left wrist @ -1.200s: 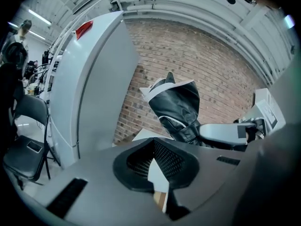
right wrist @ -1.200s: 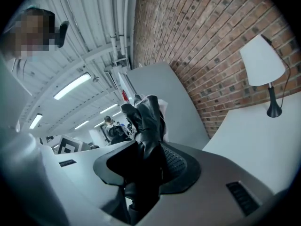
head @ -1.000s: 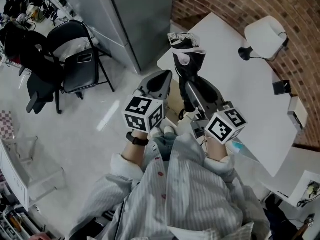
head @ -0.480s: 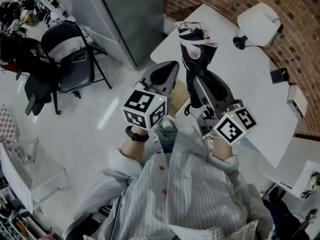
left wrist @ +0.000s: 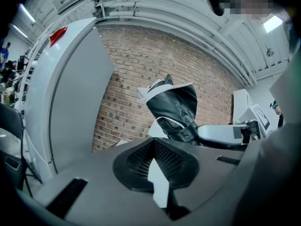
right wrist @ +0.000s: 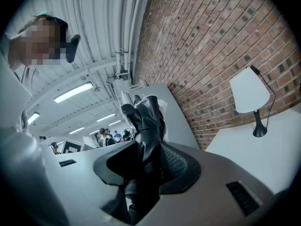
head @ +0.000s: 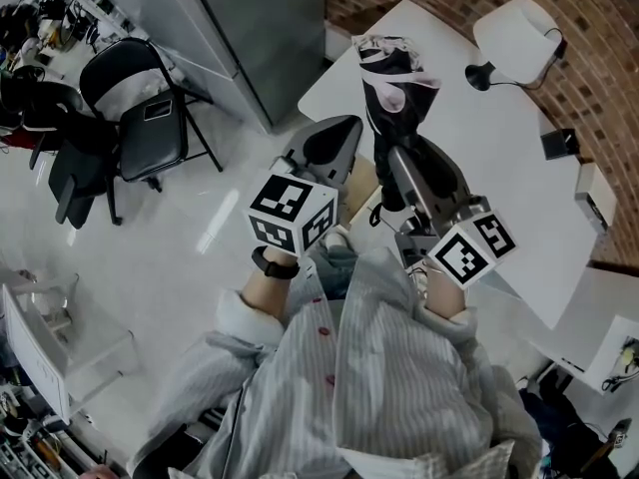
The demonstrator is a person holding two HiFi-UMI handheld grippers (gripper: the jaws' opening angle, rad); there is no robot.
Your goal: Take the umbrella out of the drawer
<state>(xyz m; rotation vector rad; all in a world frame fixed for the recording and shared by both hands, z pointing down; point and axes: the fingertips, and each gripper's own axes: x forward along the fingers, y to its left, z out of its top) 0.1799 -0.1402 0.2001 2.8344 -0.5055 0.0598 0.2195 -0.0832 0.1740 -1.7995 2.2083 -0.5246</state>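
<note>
The right gripper [right wrist: 146, 169] clamps the folded umbrella [right wrist: 148, 117] low on its probably light, soft, slippery bundle; the left gripper [left wrist: 153, 149] is closed, empty.

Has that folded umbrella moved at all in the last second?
Yes. The umbrella has shifted closer to the lamp and further in over the white table, away from its left edge.

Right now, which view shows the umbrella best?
Head view: most of the folded umbrella shows, sticking out from the right gripper. Right gripper view shows it foreshortened, clamped between the jaws; left gripper view shows only its far part.
</note>
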